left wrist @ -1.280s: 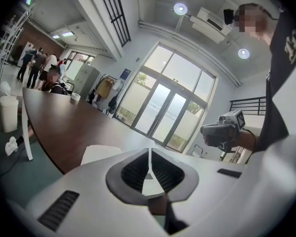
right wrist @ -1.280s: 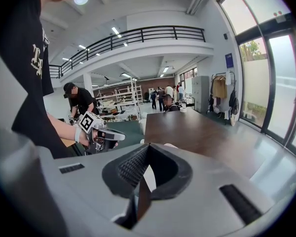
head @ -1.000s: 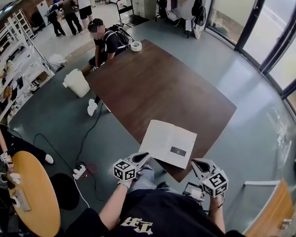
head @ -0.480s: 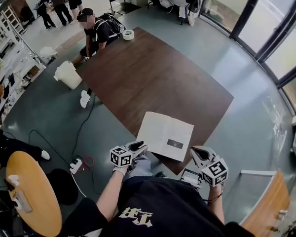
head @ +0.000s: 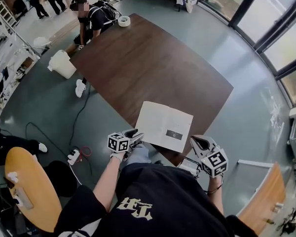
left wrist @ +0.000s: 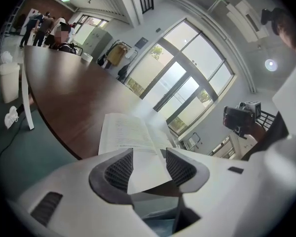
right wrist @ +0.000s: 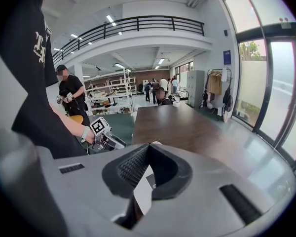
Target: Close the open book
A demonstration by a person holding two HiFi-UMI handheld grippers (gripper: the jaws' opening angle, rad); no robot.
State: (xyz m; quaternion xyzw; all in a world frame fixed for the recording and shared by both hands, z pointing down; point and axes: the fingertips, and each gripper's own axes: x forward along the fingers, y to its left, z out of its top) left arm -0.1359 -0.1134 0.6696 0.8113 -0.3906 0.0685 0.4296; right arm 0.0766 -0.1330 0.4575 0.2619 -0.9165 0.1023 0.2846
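Dark wooden table [head: 153, 63] in a glass-walled hall, open book [head: 165, 127] flat at its near edge. Left gripper [head: 134, 134] before the near page corner, jaws just spread, pressing nothing; right gripper [head: 200, 143] beside the book, jaws together. Could crumple a single leaf if pinched alone, or shove the book off.

Black short-sleeved T-shirt [head: 163, 186] with pale lettering. The left gripper [head: 134, 134] and right gripper [head: 198, 142] are white, with black-and-white marker cubes [head: 118, 142].

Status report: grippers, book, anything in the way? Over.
Left gripper just opening, book corner between jaws, unpinched. Right gripper at book's right edge, grip unclear. Book open, flat on table. Nothing blocking.
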